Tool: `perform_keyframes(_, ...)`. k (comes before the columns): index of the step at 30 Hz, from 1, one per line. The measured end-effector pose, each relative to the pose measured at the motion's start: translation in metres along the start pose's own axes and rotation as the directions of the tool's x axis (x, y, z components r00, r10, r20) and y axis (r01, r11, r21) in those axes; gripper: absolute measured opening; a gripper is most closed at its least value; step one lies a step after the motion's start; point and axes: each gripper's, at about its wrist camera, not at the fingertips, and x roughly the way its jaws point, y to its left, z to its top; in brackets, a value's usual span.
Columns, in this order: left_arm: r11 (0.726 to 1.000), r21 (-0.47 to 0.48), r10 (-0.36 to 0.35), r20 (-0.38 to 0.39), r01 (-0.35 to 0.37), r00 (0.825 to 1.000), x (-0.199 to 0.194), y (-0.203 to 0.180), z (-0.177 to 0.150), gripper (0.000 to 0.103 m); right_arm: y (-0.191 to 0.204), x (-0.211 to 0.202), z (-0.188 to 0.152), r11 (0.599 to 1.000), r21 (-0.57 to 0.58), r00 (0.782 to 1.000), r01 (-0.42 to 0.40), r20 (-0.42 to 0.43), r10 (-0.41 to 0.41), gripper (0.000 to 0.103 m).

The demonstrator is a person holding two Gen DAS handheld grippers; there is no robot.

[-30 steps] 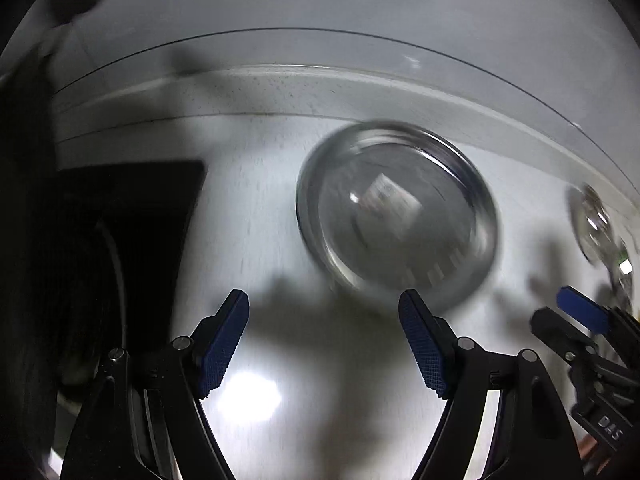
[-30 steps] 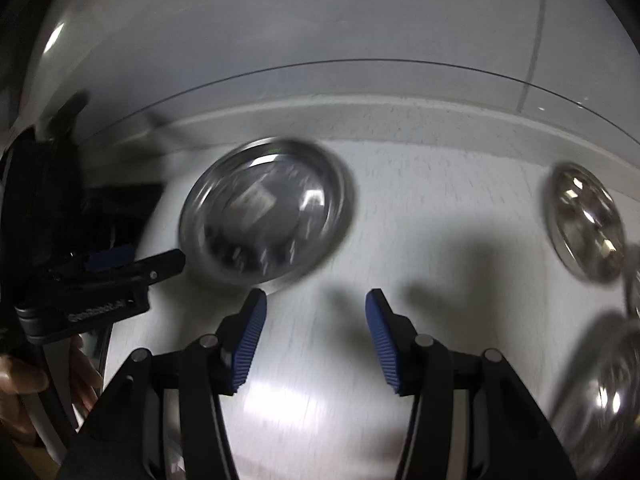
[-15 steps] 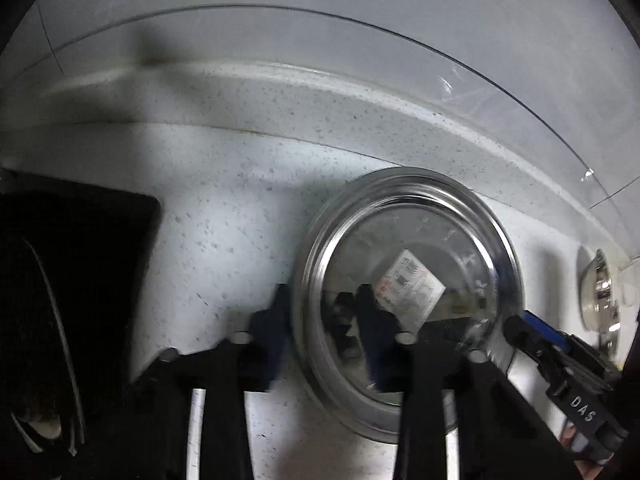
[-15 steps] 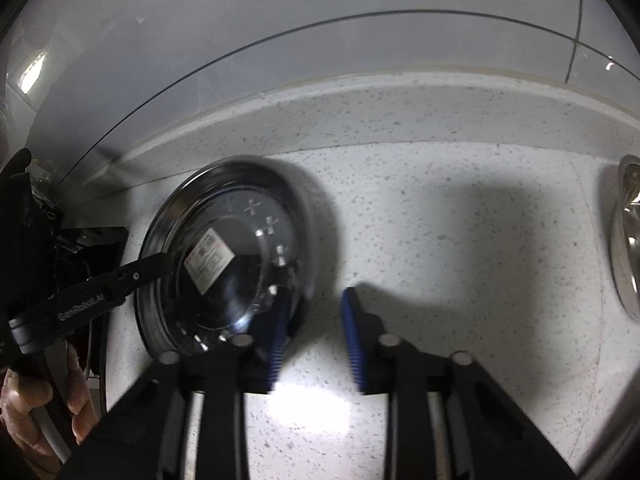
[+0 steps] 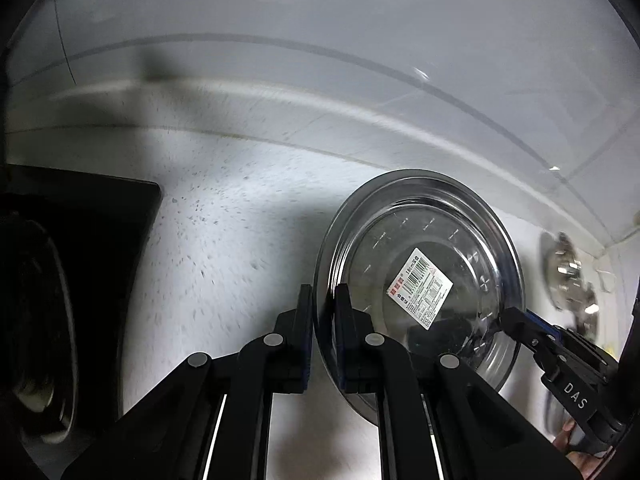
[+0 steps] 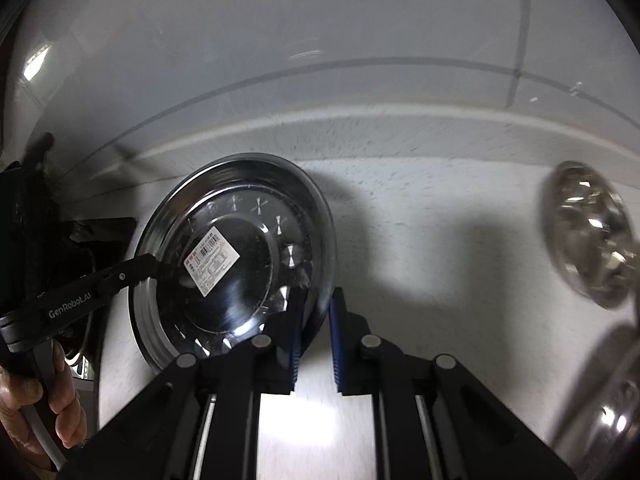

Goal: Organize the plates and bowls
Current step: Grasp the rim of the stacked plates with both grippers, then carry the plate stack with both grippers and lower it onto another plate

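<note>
- A shallow steel plate (image 5: 420, 280) sits on the white speckled desk (image 5: 224, 240) near its raised back edge; inside it lies only a white label (image 5: 422, 286) with a barcode and red mark, its print too small to read.
- The left tongs (image 5: 324, 332) are clenched on the plate's left rim, one pad outside and one inside.
- The right tongs (image 6: 314, 336) have just closed onto the plate's right rim (image 6: 320, 280), the rim pinched between the blue pads.
- Writing: "DAS" shows on the right tongs in the left view; "GenRobot.AI" on the left tongs (image 6: 148, 264) in the right view.
- Only the left view shows a black hob (image 5: 76, 272) at the desk's left.
- Only the right view shows a hand (image 6: 36, 408) on the left tongs' grip and a shiny steel bowl (image 6: 588, 236) far right, blurred, with more steelware (image 6: 600, 412) below it.
</note>
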Motion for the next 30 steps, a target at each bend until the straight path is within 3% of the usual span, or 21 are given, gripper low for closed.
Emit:
perform_keyframes(7, 0.996, 0.068, -0.065, 0.091, 0.059, 0.994, -0.105, -0.030, -0.033, 0.006, 0.023, -0.115, -0.035, 1.000, -0.025, 0.995, 0.003, 0.103, -0.001, 0.012)
perform_keyframes(12, 0.988, 0.126, -0.100, 0.125, 0.084, 0.987, -0.185, -0.018, -0.080, 0.007, 0.060, -0.190, -0.082, 0.998, -0.059, 0.989, 0.009, 0.151, 0.000, 0.012)
perform_keyframes(17, 0.982, 0.150, -0.139, 0.127, 0.119, 0.982, -0.229, 0.006, -0.126, 0.007, 0.088, -0.236, -0.135, 0.998, -0.063, 0.988, -0.009, 0.155, 0.019, 0.012)
perform_keyframes(21, 0.976, 0.155, -0.170, 0.105, 0.153, 0.980, -0.250, 0.029, -0.158, 0.007, 0.107, -0.247, -0.171, 0.998, -0.060, 0.989, -0.022, 0.143, 0.031, 0.012)
perform_keyframes(24, 0.974, 0.159, -0.175, 0.056, 0.165, 0.983, -0.244, 0.039, -0.180, 0.008, 0.117, -0.242, -0.195, 0.998, -0.057, 0.993, -0.017, 0.114, 0.023, 0.012)
perform_keyframes(30, 0.972, 0.132, -0.188, -0.050, 0.193, 0.981, -0.224, 0.058, -0.205, 0.008, 0.116, -0.198, -0.233, 1.000, -0.012, 1.000, 0.007, 0.009, -0.007, 0.012)
